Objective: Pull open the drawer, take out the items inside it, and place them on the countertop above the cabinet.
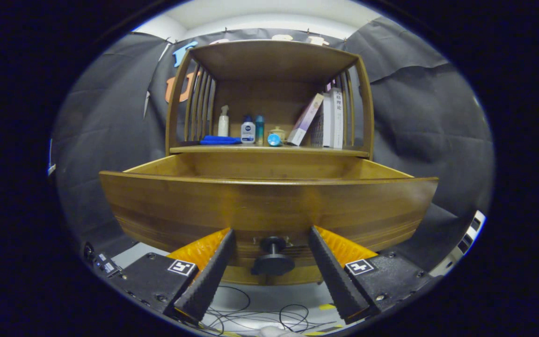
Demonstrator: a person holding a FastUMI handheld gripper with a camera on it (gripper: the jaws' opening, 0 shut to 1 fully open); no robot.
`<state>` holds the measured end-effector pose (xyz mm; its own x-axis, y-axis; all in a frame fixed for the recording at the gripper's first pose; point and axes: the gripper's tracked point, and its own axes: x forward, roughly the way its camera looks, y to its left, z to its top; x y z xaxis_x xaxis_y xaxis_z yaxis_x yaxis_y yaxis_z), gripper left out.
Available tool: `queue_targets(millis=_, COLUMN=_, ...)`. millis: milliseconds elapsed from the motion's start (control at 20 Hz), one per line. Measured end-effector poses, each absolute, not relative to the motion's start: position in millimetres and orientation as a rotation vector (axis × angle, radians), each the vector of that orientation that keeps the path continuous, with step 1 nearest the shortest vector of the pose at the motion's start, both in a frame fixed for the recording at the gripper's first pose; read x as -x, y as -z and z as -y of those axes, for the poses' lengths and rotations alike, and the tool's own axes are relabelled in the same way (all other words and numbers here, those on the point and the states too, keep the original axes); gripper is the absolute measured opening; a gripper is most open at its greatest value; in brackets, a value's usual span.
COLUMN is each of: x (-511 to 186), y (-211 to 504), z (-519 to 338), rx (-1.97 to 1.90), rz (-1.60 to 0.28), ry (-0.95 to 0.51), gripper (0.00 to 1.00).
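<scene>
The wooden drawer [269,206] of the brown cabinet stands pulled out toward the camera, its curved front panel just ahead of the tongs [272,262]. The interior is hidden behind the front panel, so its contents cannot be determined.

On the surface [269,150] above the drawer, under the slatted wooden hutch [269,61], the items run as follows: a flat blue cloth-like object [220,140] at the left, a white pump bottle [223,121], a white bottle with a blue cap [248,130], a slim teal bottle [259,129], a small round teal lid or jar [274,139] with a pale pot [277,132] behind it, then a leaning purple-and-white box [304,119] propped against upright books [332,119] at the right.

The tongs are spread wide. The round black drawer knob [273,256] sits between the two fingers, clear of both; neither finger presses on it. This placement suggests the knob served as the pull point and is now released.

Judgement: the opening step appears complete. The next step calls for lifting the tongs over the front panel to reach inside. Loose cables [260,318] lie on the floor below the fingers.
</scene>
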<state>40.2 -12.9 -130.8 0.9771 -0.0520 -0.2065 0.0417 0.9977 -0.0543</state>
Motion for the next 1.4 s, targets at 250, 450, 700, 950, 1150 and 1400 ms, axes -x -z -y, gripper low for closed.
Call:
queue_targets(millis=250, x=-52.1, y=129.9, z=18.6, rx=0.03, rz=-0.22, ry=0.017, gripper=1.0)
queue_targets(millis=450, x=-57.9, y=128.2, z=18.5, rx=0.046, rz=-0.213, ry=0.016, gripper=0.99)
queue_targets(millis=700, x=-77.9, y=124.6, z=16.5, rx=0.045, rz=-0.235, ry=0.02, gripper=0.99)
queue_targets(millis=950, x=-106.2, y=118.3, z=28.0, rx=0.041, rz=-0.249, ry=0.023, gripper=0.99)
queue_targets(millis=1150, x=-130.3, y=112.0, z=30.3, rx=0.031, rz=-0.261, ry=0.03, gripper=1.0)
queue_targets(millis=1400, x=-152.5, y=113.3, z=33.5, rx=0.035, rz=-0.288, ry=0.034, gripper=0.99)
